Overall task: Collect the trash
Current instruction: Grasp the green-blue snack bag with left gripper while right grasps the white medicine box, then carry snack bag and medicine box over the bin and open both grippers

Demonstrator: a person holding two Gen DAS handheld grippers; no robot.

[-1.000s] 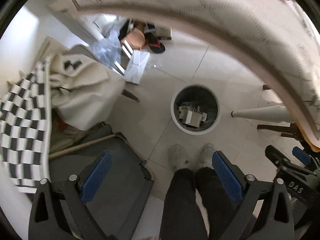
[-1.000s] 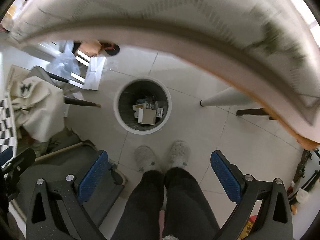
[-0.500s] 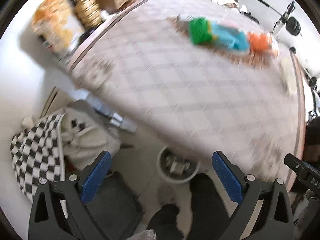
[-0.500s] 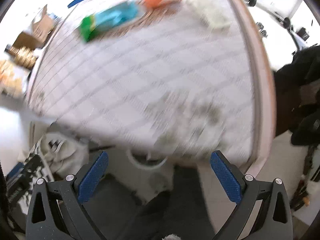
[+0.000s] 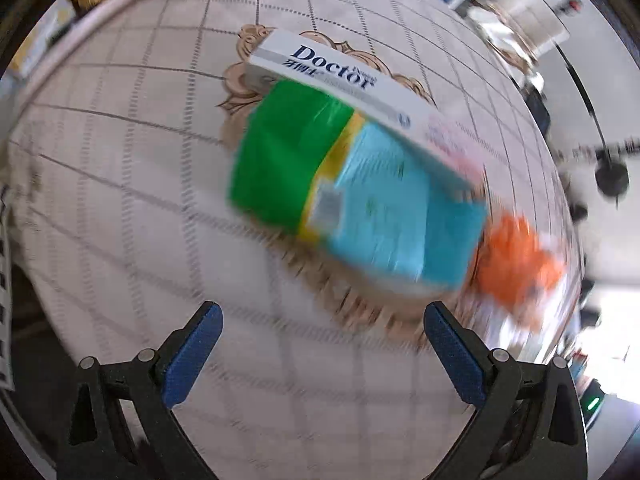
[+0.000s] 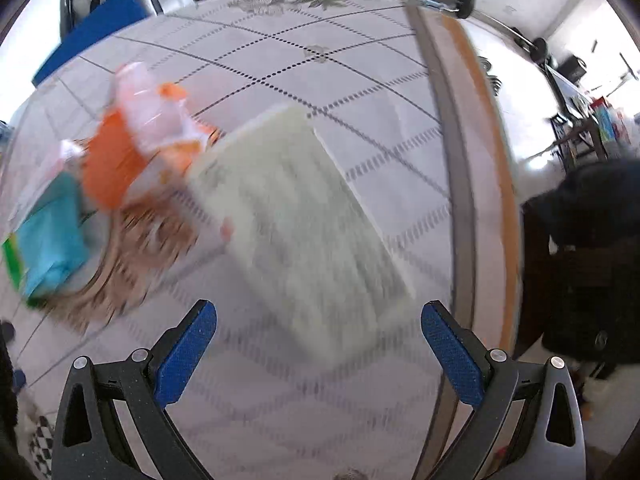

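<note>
Trash lies scattered on the worktop (image 5: 120, 208), which wears a pale cloth with a grey diamond grid. Ahead of our left gripper (image 5: 318, 354), whose jaws stand spread wide and empty, we see a green, yellow and turquoise flat packet (image 5: 352, 196), a long white carton printed "Doctor" (image 5: 344, 80) leaning across its far side, and an orange and white crumpled wrapper (image 5: 516, 268) just beside it. Ahead of our right gripper (image 6: 318, 350), jaws likewise parted and empty, lies a flat cream-white rectangular box (image 6: 304, 220), blurred. We judge everything light; the cartons stiff enough to pinch across their narrow sides, the wrapper soft, slippery, best taken by a bunched fold.
</note>
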